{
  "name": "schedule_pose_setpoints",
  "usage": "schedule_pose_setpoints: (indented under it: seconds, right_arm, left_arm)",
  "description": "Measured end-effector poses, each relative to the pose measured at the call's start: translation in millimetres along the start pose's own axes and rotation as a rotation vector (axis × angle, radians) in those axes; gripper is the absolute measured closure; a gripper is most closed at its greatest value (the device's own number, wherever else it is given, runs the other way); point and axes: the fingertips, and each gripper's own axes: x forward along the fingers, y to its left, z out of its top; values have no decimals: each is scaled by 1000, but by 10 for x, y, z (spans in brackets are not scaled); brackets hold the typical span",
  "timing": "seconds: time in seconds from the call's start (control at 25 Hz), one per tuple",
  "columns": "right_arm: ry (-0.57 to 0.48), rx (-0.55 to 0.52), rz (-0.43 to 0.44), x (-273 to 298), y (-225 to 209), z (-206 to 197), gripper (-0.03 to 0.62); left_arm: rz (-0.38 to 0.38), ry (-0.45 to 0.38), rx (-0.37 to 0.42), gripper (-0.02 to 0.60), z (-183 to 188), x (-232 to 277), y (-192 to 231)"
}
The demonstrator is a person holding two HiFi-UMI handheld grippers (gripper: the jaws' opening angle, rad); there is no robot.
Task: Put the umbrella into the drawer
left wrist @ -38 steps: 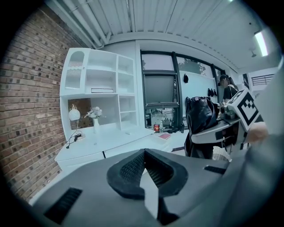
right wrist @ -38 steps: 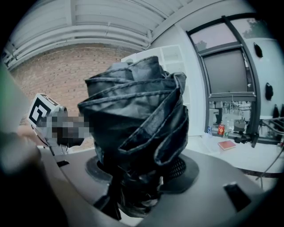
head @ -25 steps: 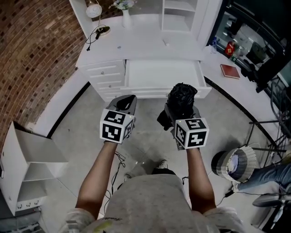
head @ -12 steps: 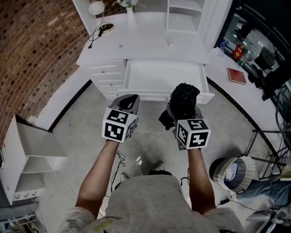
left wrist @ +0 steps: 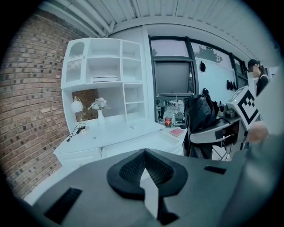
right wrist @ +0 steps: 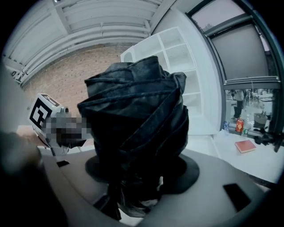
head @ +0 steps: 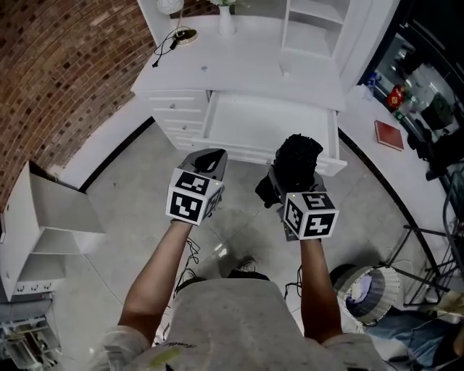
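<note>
A folded black umbrella (head: 297,161) stands upright in my right gripper (head: 293,181), which is shut on it; in the right gripper view the umbrella (right wrist: 137,128) fills the middle, clamped between the jaws. My left gripper (head: 206,161) is shut with nothing in it, its jaws closed together in the left gripper view (left wrist: 145,177). The white drawer (head: 268,119) of the desk stands pulled open just beyond both grippers. From the left gripper view the umbrella (left wrist: 199,119) shows at the right.
A white desk (head: 239,65) with a hutch, a lamp (head: 174,11) and a vase stands against the brick wall. A white shelf unit (head: 43,224) lies at the left. A red book (head: 389,135) sits on a side surface; a bin (head: 366,286) stands lower right.
The view has shifted so the desk and open drawer sit slightly lower and rightward in frame; both grippers hold the same pose, the umbrella still gripped.
</note>
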Motion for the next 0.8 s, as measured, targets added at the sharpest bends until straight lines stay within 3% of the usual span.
schedule_pose_setpoints:
  seconds: [0.4, 0.8]
  right_arm:
    - [-3, 0, 28, -19, -205, 44, 339]
    - [-28, -4, 13, -13, -307, 147, 339]
  left_arm:
    - [33, 12, -16, 584, 23, 83, -75]
    - [7, -12, 4, 584, 80, 217, -111]
